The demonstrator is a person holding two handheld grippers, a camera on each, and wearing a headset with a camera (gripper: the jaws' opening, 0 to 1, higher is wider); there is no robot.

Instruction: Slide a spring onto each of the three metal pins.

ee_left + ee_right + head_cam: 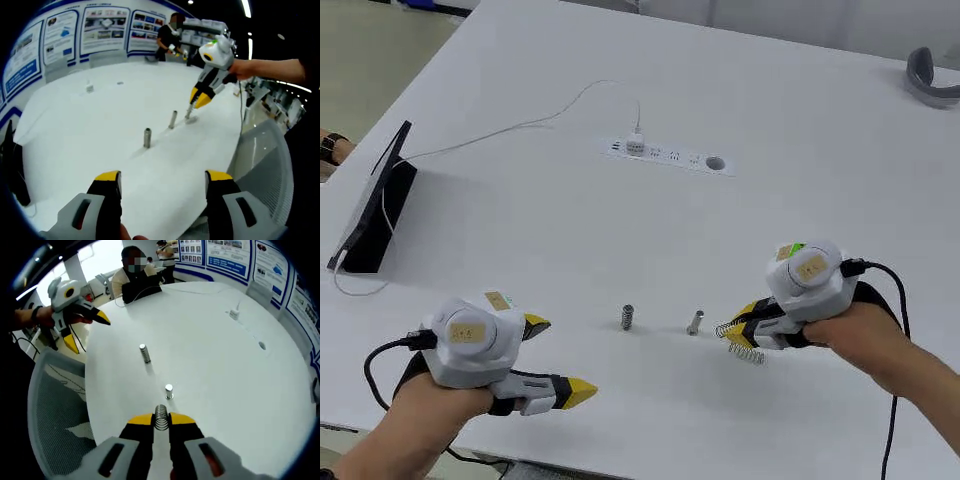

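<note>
A short metal pin (pixel 627 317) wearing a spring stands upright near the table's front; it also shows in the left gripper view (pixel 147 137) and the right gripper view (pixel 145 354). To its right stands a bare pin (pixel 695 322) (pixel 172 119) (pixel 169 391). My right gripper (pixel 738 330) (pixel 161 420) is shut on a spring (pixel 723 328) (pixel 160 412), held just right of the bare pin, a short gap away. A loose spring (pixel 747 353) lies on the table under that gripper. My left gripper (pixel 558 356) (pixel 162 176) hovers open and empty, front left of the pins.
A white power strip (pixel 665 156) with a plugged charger and cable lies mid-table. A black stand (pixel 375 205) sits at the left edge, a grey band (pixel 930 80) at the far right. A mesh chair (pixel 60 410) stands by the table's near edge.
</note>
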